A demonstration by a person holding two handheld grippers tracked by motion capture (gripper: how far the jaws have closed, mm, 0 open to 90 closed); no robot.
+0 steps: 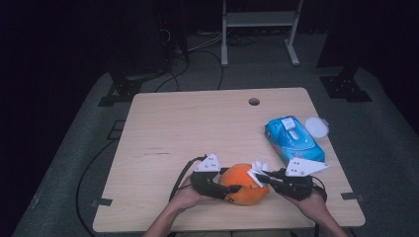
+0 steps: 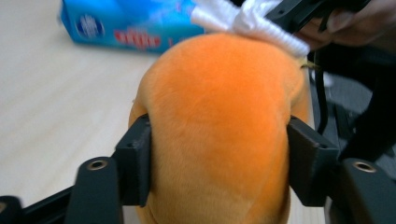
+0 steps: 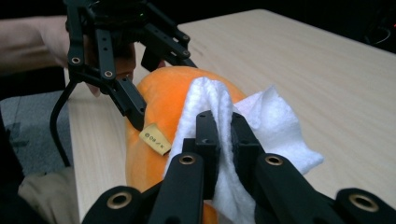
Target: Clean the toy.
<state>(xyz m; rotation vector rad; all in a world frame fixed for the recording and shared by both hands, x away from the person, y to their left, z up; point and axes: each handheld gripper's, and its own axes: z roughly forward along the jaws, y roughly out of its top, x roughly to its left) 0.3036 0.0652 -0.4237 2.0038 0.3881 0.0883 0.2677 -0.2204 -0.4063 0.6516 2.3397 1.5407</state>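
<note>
Scene: an orange plush toy (image 1: 243, 190) lies at the lower centre of the high view, near the front edge of the worktop (image 1: 197, 128).
Left gripper (image 2: 219, 161): clamped on the plush, a pad pressing into each side and denting the fur.
Right gripper (image 3: 223, 140): pinched tight on a folded white wipe (image 3: 275, 126), which rests on the top of the toy.
Step in hand: wiping the plush clean, as I read it, one gripper steadying while the other rubs.
Next move: probably drawing the wipe across the fur with light pressure, the steadying grip kept firm.
Nearby: a blue wipes pack (image 1: 292, 139) lies at centre right, a round white lid (image 1: 316, 127) just beside it.
</note>
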